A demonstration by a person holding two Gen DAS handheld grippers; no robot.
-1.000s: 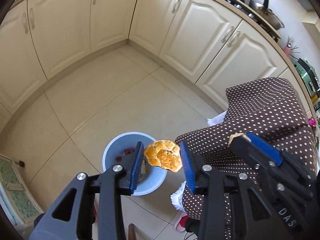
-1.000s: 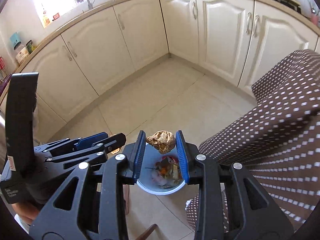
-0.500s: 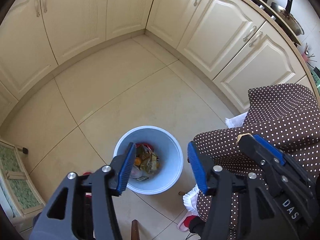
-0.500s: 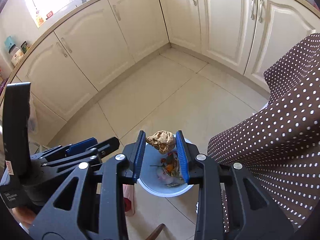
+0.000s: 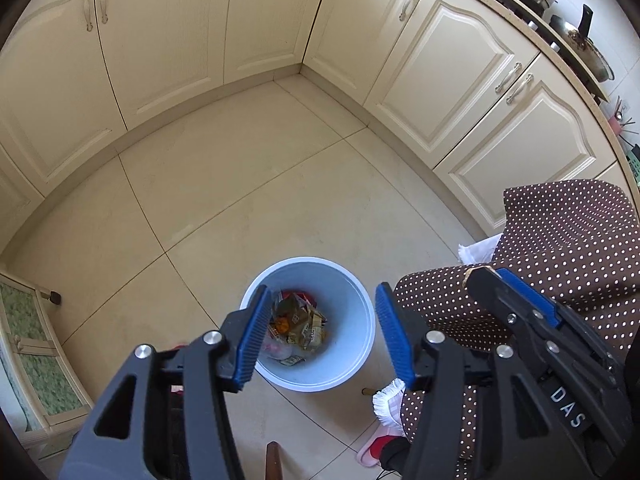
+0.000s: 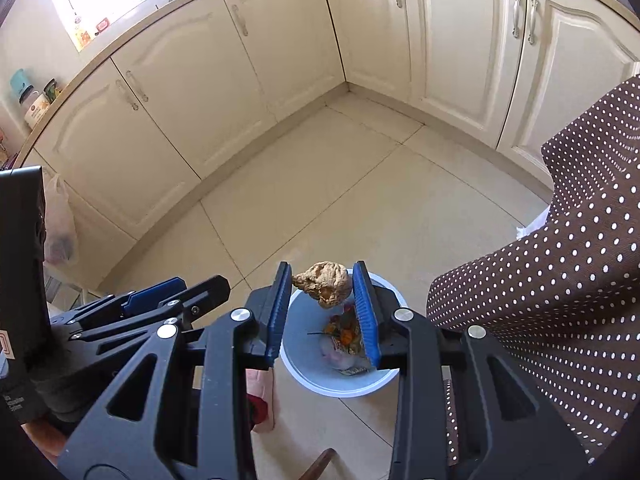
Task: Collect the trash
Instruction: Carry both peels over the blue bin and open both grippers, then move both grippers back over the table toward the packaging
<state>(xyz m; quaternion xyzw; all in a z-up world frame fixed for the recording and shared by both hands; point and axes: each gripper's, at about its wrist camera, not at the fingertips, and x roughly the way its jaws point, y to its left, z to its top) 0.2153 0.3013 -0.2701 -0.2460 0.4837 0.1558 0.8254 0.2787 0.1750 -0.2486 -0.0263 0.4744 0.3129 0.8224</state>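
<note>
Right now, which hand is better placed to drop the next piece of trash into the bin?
Right. The right gripper holds a brown scrap between its fingers, above the pale blue bin. The left gripper is open and empty.

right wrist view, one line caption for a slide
Right hand-held gripper holds a crumpled brown scrap above the pale blue plastic bin.

Left hand-held gripper (image 5: pixel 320 332) agape and empty, right hand-held gripper (image 6: pixel 322 286) clamped, both angled downward
</note>
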